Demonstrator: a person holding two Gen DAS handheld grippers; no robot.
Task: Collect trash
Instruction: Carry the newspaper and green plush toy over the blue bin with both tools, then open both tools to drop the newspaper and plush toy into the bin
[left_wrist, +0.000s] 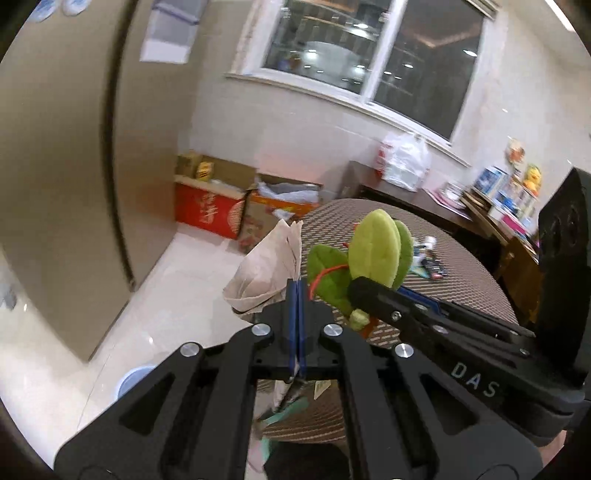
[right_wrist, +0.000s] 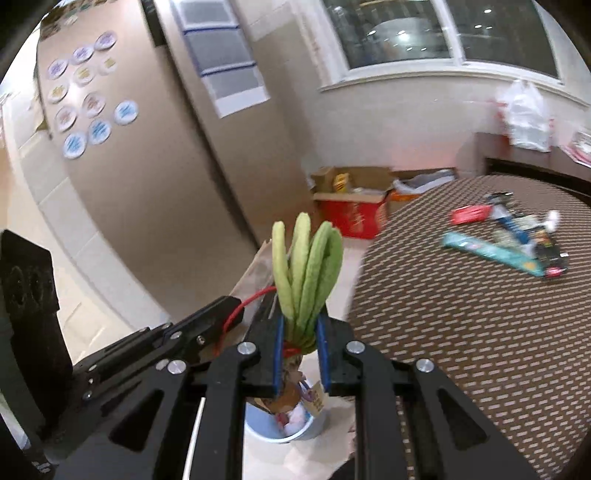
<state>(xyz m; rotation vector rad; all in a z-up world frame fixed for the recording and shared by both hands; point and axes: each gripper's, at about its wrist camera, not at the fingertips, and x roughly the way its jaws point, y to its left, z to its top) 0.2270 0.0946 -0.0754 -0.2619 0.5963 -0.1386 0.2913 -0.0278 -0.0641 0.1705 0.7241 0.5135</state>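
My left gripper (left_wrist: 296, 286) is shut on a crumpled beige paper (left_wrist: 266, 266), which sticks up past its blue pads. In the right wrist view my right gripper (right_wrist: 300, 328) is shut on a plush toy with green leaves (right_wrist: 306, 266), a red string and a card tag. Both grippers are side by side, off the table's edge. The right gripper (left_wrist: 360, 288) comes in from the right of the left wrist view with the toy (left_wrist: 376, 254). The left gripper (right_wrist: 232, 306) and its paper (right_wrist: 258, 269) show on the left of the right wrist view. A light blue bin (right_wrist: 288, 432) with trash in it stands on the floor below the right gripper.
A round table with a woven brown cloth (right_wrist: 480, 332) is on the right, with several wrappers (right_wrist: 498, 236) lying on it. Open cardboard boxes (left_wrist: 221, 206) stand against the far wall under a window. A dark sideboard (left_wrist: 424, 203) bears a white plastic bag (left_wrist: 404, 162). The floor is pale tile.
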